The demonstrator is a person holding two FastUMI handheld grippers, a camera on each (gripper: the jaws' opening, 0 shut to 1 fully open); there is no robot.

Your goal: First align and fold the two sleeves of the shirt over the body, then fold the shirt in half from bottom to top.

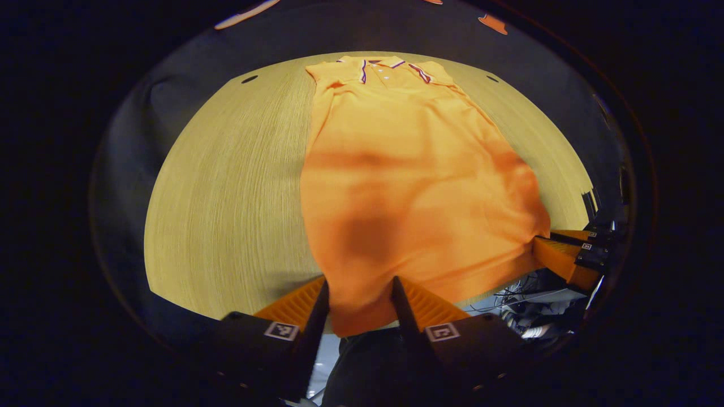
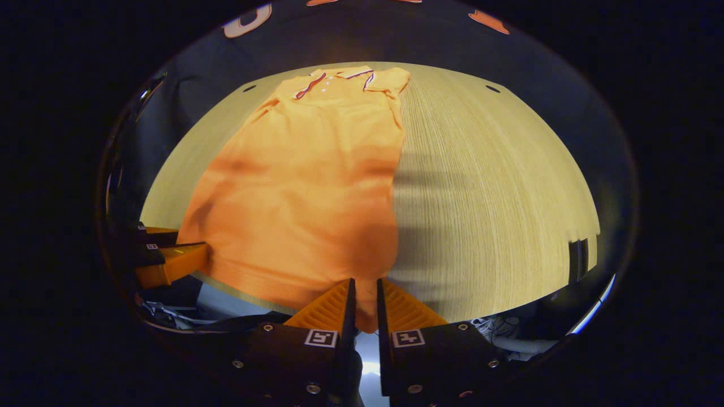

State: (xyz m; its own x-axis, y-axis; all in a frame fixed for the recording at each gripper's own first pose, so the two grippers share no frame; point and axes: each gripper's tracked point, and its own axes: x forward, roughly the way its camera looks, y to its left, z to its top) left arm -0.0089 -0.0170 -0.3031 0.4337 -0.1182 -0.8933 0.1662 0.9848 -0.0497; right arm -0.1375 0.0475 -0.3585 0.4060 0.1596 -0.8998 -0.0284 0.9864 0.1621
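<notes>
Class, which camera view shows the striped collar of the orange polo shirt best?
The left gripper view: the striped collar faces the camera, both sides visible. In the right gripper view the collar sits off-centre, angled.

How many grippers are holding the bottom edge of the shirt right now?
2. The left gripper pinches the hem of the shirt at one bottom corner; the right gripper pinches the other corner. Both hold it at the near edge of the table.

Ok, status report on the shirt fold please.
Left gripper and right gripper each shut on the shirt hem. Sleeves folded in, collar far end, bottom half lifted off the table. Nothing in the way.
</notes>
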